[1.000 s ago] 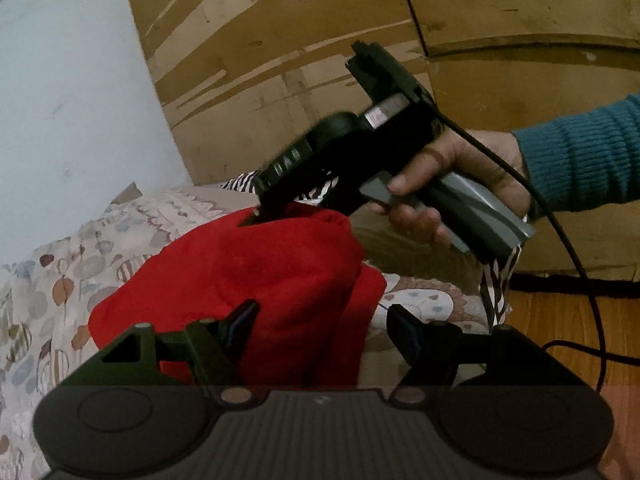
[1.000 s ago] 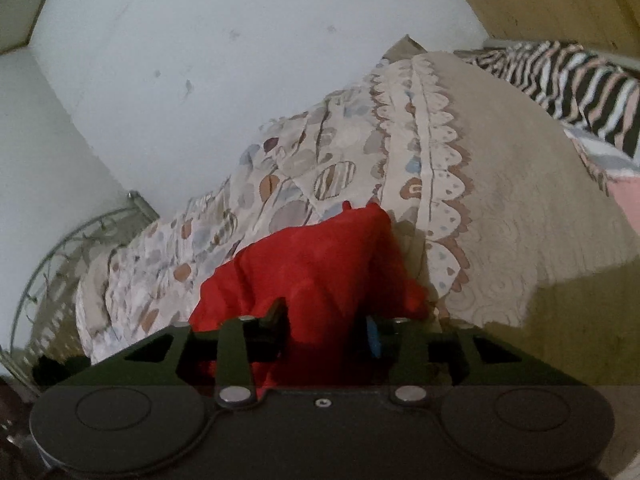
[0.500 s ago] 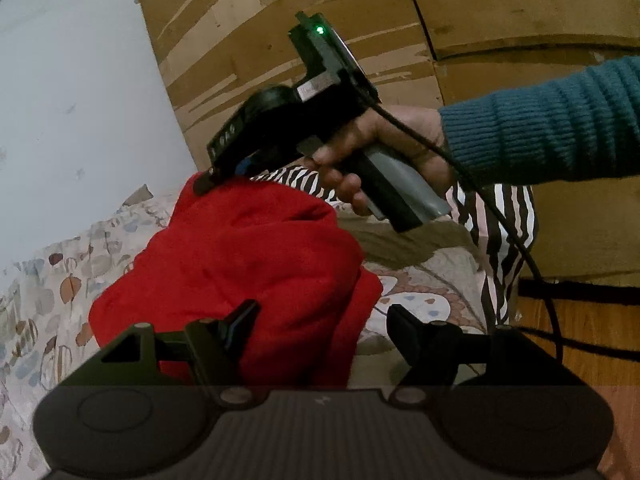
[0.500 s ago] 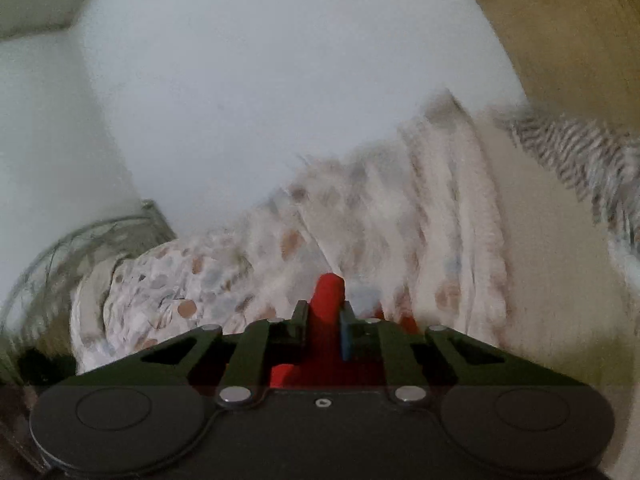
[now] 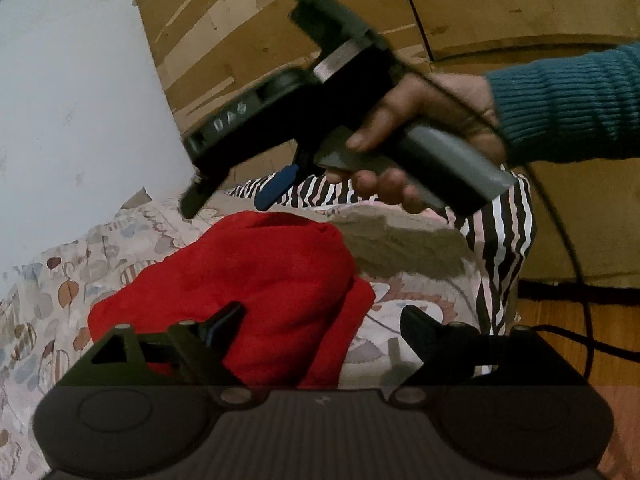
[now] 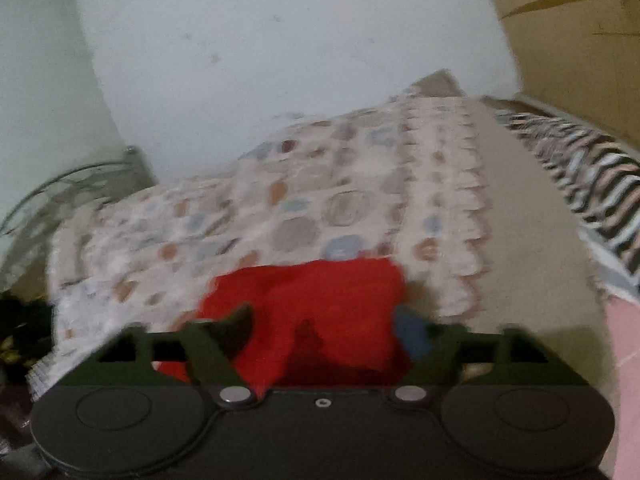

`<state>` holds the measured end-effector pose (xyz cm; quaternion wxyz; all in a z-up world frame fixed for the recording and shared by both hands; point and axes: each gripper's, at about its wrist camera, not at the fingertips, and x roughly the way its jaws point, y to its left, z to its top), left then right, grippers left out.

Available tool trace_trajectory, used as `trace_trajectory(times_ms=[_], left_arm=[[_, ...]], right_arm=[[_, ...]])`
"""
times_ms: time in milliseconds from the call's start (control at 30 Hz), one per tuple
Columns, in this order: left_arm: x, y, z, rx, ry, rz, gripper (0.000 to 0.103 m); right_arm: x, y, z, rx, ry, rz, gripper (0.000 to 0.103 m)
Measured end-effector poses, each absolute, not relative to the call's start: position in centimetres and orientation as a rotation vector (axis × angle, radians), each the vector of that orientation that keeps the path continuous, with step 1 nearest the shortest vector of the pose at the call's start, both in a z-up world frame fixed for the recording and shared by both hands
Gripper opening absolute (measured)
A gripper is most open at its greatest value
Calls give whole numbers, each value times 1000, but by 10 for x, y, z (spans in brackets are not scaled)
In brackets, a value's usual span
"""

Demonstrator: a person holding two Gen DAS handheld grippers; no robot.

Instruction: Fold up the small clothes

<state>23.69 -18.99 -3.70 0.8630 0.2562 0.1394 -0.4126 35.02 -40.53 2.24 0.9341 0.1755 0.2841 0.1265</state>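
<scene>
Bed (image 5: 48, 292) with patterned cover carries the red garment (image 5: 256, 288), bunched near its striped-blanket edge. Right gripper (image 5: 236, 196) hovers just above the garment, jaws opening, nothing between them. Left gripper (image 5: 320, 328): jaws opening, spread around the garment's near fold.

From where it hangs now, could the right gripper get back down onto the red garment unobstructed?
Probably yes. The right gripper hangs just above the red garment, its jaws opening with nothing pinched. The garment's top lies uncovered on the patterned bedspread, and the left gripper stays at its near edge.
</scene>
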Motion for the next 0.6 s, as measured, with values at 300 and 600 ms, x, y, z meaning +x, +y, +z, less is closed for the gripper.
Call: trace_trajectory(times_ms=[300, 600], left_arm=[[224, -180, -28, 488, 279, -839, 89], [245, -126, 1, 112, 353, -746, 103]], right_arm=[[338, -357, 29, 82, 698, 316, 99], [321, -384, -16, 200, 669, 233, 102]])
